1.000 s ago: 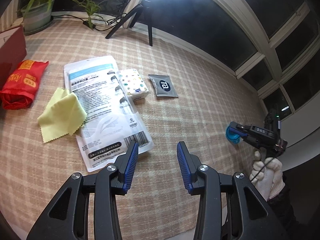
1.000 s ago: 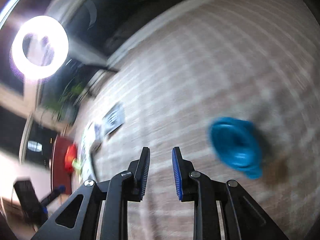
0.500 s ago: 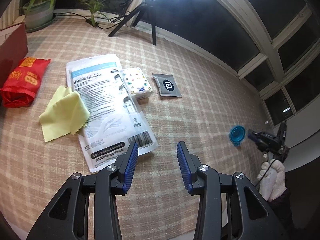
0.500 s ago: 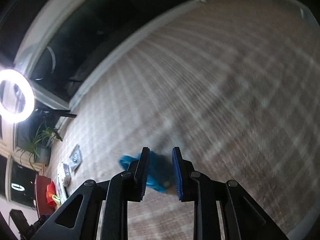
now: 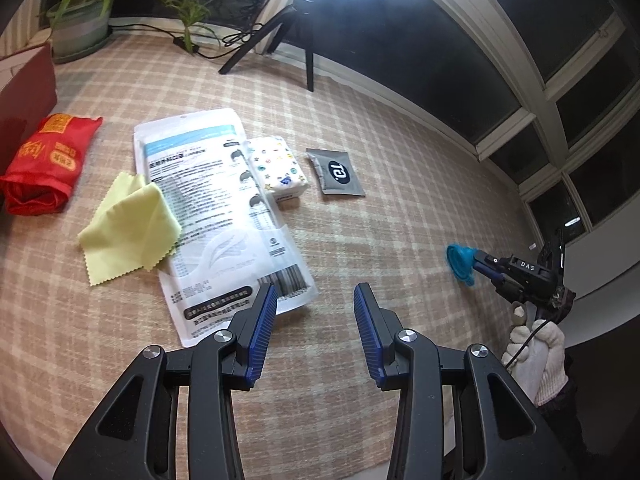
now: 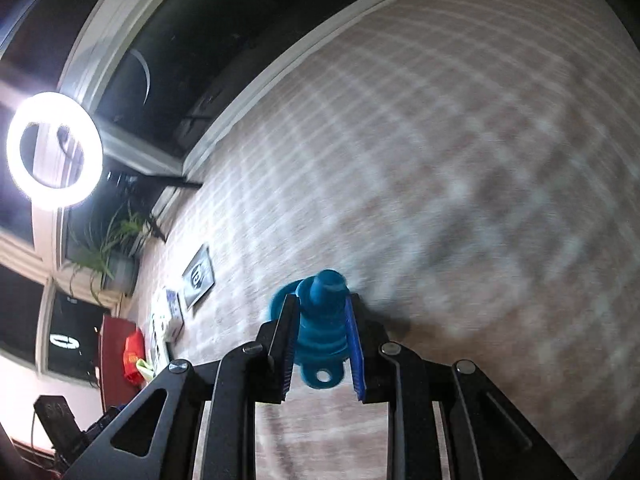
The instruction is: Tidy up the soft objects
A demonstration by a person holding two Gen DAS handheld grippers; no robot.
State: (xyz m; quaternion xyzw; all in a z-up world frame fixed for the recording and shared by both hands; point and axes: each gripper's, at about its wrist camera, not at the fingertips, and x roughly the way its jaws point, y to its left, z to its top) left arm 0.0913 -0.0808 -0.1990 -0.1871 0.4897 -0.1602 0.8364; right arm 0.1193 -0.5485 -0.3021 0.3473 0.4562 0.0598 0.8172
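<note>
My right gripper (image 6: 320,312) is shut on a blue silicone funnel (image 6: 322,320) and holds it above the checked cloth; it also shows in the left wrist view (image 5: 476,264) at the right with the funnel (image 5: 460,262). My left gripper (image 5: 314,300) is open and empty, over the near edge of a white mask packet (image 5: 224,216). Beside the packet lie a yellow cloth (image 5: 128,228), a dotted tissue pack (image 5: 276,168), a grey pouch (image 5: 338,172) and a red bag (image 5: 44,164).
A dark red box (image 5: 24,88) stands at the far left. A potted plant (image 5: 80,16), cables and a ring-light tripod (image 5: 296,32) stand at the back edge. Windows run along the right.
My right gripper closed around the blue funnel and lifted it off the cloth. My left gripper has drifted slightly and stayed open.
</note>
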